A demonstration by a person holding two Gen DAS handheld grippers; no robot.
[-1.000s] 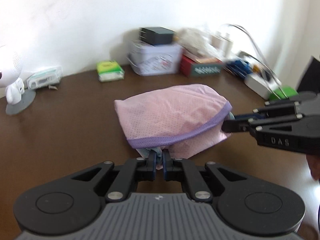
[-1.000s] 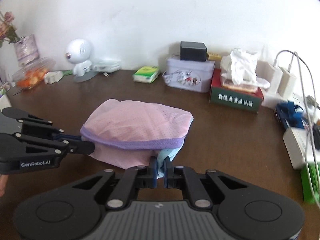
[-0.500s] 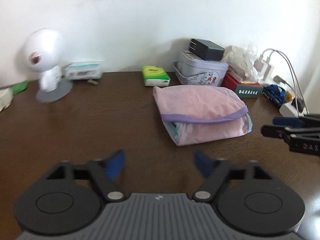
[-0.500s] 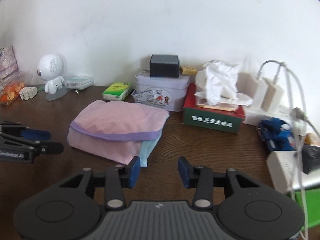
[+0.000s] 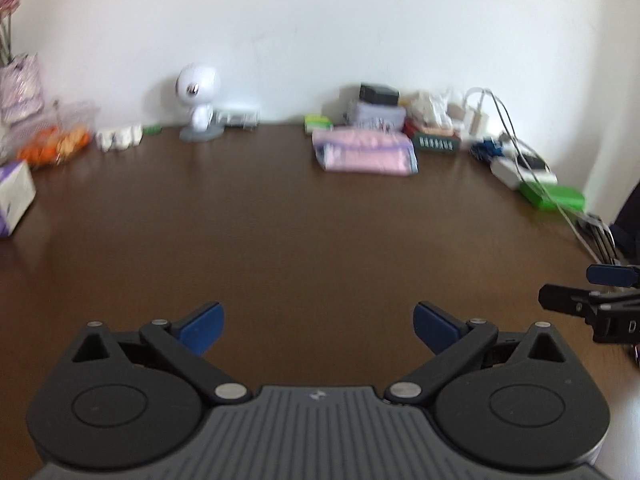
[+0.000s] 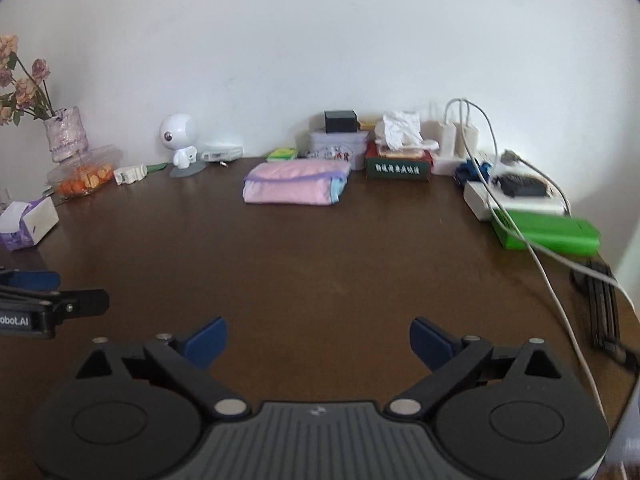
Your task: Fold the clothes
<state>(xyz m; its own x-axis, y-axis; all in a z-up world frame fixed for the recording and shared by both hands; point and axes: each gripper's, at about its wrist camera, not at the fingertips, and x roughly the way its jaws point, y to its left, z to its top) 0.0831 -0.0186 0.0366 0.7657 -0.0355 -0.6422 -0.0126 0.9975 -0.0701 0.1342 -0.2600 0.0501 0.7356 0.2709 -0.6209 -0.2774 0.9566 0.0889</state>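
Item: folded garment (image 6: 295,184), pink with a purple trim band and a pale blue layer showing at its right end; lies flat at the far side of the bench (image 6: 320,272), just in front of the patterned tin (image 6: 338,148) and just left of the dark green tissue box (image 6: 398,168). Change noted: a second ago both claws were pinched on the near edge of this bundle; now neither touches it, and both sit well back over bare bench with the garment far ahead. Reading: the bundle is released and set down compact, so this piece looks finished; no other garment is in view. Left claw (image 5: 318,326): jaws spread wide and opening, nothing between them, pointing forward and moderately downward over the near bench. Right claw (image 6: 318,340): same pose, jaws wide and opening, empty. The two sit side by side, each showing at the edge of the other's view. Left view is slightly blurred.
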